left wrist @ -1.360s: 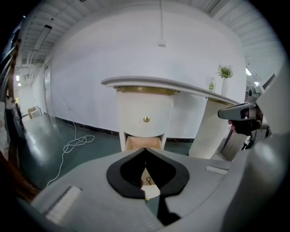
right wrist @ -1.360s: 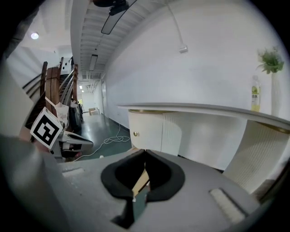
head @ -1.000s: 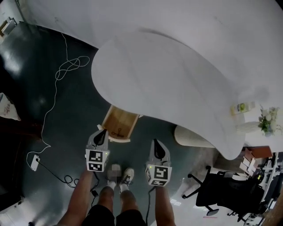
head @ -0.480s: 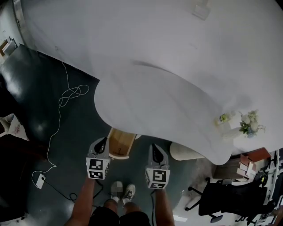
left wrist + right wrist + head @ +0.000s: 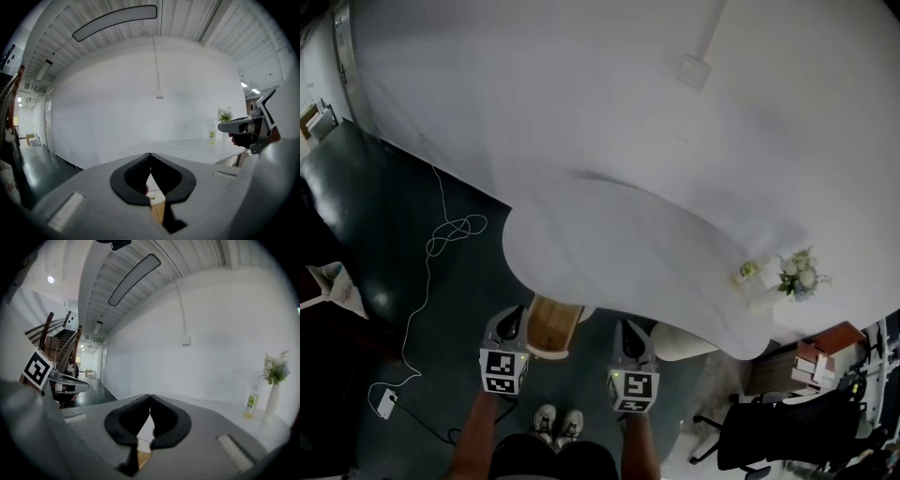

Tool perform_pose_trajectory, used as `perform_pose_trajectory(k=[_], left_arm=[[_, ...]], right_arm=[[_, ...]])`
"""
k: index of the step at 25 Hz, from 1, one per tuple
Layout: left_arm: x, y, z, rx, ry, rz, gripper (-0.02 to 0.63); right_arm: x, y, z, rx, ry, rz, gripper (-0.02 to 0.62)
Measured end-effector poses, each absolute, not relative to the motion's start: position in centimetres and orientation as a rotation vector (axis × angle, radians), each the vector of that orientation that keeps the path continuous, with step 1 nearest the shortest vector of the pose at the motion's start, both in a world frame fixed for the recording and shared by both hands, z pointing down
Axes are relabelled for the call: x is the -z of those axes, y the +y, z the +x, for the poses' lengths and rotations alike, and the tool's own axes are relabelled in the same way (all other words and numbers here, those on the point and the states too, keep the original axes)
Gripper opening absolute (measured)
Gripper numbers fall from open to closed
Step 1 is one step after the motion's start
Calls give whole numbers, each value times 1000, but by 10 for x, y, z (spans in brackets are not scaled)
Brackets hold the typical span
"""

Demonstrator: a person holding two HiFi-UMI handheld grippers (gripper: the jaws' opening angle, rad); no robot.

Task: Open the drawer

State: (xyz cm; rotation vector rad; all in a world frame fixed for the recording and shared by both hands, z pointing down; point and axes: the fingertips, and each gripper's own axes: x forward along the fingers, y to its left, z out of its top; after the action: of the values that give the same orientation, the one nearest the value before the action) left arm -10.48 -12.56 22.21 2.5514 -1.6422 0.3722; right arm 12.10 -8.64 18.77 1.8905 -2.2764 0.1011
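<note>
We hold both grippers up side by side in front of us, above our shoes [image 5: 558, 422] and the dark floor [image 5: 394, 206]. The drawer [image 5: 551, 326] is a small box of light wood. It sticks out from under the near edge of the rounded white table [image 5: 628, 244], so its back end is hidden beneath the tabletop. Its open top faces up and shows a bare wooden bottom with a paler rim round the front. In the head view it lies between the two grippers, closer to the left gripper [image 5: 516, 317] than to the right gripper [image 5: 628, 330], and neither one touches it. In the left gripper view the black pads meet at their tips with nothing between them, and a strip of the drawer's wood shows low behind them. The right gripper view shows the same: jaws together, empty, with a patch of the wood below. Both grippers point across the tabletop towards the white wall [image 5: 581, 84]. At the table's far right stand a vase of flowers [image 5: 797, 274] and a small bottle [image 5: 748, 270] just beside it. A white cable [image 5: 441, 239] loops over the floor on our left, and a black office chair [image 5: 778, 436] stands at the lower right.
</note>
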Motion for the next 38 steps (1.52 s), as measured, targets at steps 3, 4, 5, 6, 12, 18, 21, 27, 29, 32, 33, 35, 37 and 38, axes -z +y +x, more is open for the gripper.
perform_pose_trajectory(k=[3, 4, 5, 6, 12, 18, 21, 27, 29, 32, 33, 35, 37, 38], left_arm=[[-196, -116, -108, -346, -1648, 2569, 9], [-186, -112, -109, -336, -1651, 2577, 9], [-176, -108, -111, -324, -1655, 2584, 9], [-167, -104, -113, -311, -1658, 2591, 9], [-126, -84, -122, -251, -1668, 2629, 9], [-112, -65, -127, -223, -1664, 2659, 9], [-107, -57, -130, -214, -1661, 2676, 9], [-105, -43, -135, -220, -1645, 2691, 9], [-105, -43, -135, -220, -1645, 2695, 9], [-104, -42, -133, -213, -1631, 2709, 9], [-103, -42, -132, -212, -1627, 2712, 9], [-103, -41, -130, -212, -1621, 2714, 9], [-105, -41, -128, -215, -1614, 2717, 9], [-106, -41, -128, -219, -1612, 2716, 9]], right_arm=[[-163, -75, 119, -71, -2283, 1910, 6], [-155, -71, 117, -59, -2285, 1916, 6], [-147, -67, 116, -48, -2287, 1922, 6], [-140, -62, 115, -36, -2290, 1928, 6], [-105, -40, 110, 36, -2294, 1939, 6], [-96, -17, 102, 65, -2292, 1929, 6], [-95, -7, 101, 75, -2282, 1935, 6], [-93, 4, 95, 91, -2271, 1947, 6], [-93, 6, 94, 92, -2269, 1956, 6], [-93, 10, 94, 90, -2262, 1967, 6], [-92, 11, 95, 90, -2260, 1969, 6], [-92, 12, 96, 90, -2255, 1973, 6], [-92, 12, 97, 86, -2252, 1976, 6], [-93, 12, 98, 83, -2249, 1976, 6]])
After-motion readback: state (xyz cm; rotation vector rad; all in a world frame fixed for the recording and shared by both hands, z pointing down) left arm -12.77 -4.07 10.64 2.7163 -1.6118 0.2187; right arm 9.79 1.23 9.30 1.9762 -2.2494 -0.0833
